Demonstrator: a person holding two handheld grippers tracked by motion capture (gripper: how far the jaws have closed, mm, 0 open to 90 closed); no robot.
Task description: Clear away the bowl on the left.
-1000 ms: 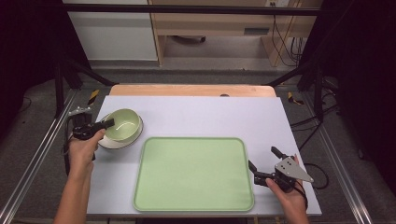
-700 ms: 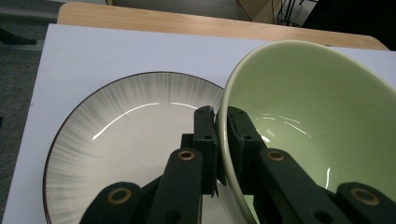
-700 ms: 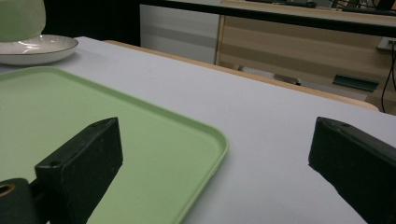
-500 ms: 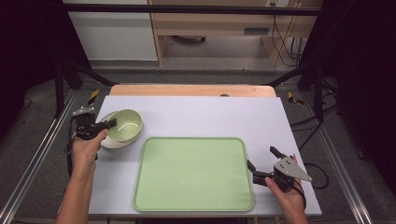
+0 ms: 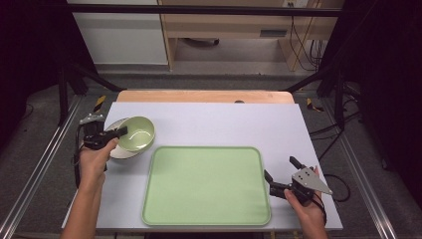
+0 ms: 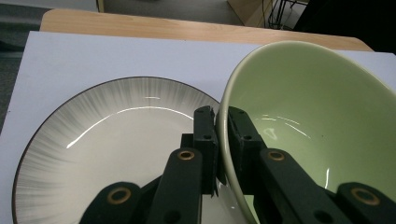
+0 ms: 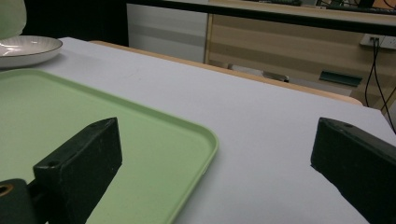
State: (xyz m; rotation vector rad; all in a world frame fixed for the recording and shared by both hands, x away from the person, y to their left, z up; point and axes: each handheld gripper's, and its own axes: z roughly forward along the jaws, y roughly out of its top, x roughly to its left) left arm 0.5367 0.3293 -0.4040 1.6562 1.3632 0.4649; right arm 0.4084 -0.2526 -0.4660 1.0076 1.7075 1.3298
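A pale green bowl (image 5: 136,133) is tilted over a white plate with a dark rim (image 5: 117,151) at the table's left. My left gripper (image 5: 122,131) is shut on the bowl's rim, one jaw inside and one outside. In the left gripper view the bowl (image 6: 308,116) leans right, my gripper (image 6: 220,114) pinches its rim, and the plate (image 6: 116,140) lies beneath. My right gripper (image 5: 279,168) stands open just off the right edge of a green tray (image 5: 206,184). The right gripper view has its jaws (image 7: 217,144) wide apart, holding nothing, over the tray's corner (image 7: 93,116).
The tray lies flat on a white mat (image 5: 224,122) over a wooden table (image 5: 199,96). Bare mat stretches behind and to the right of the tray. Cables (image 5: 298,35) and furniture stand on the floor beyond the table. The plate (image 7: 23,46) is far off in the right gripper view.
The left gripper has shifted the bowl slightly to the right and tipped it on the plate. The right gripper has barely moved.
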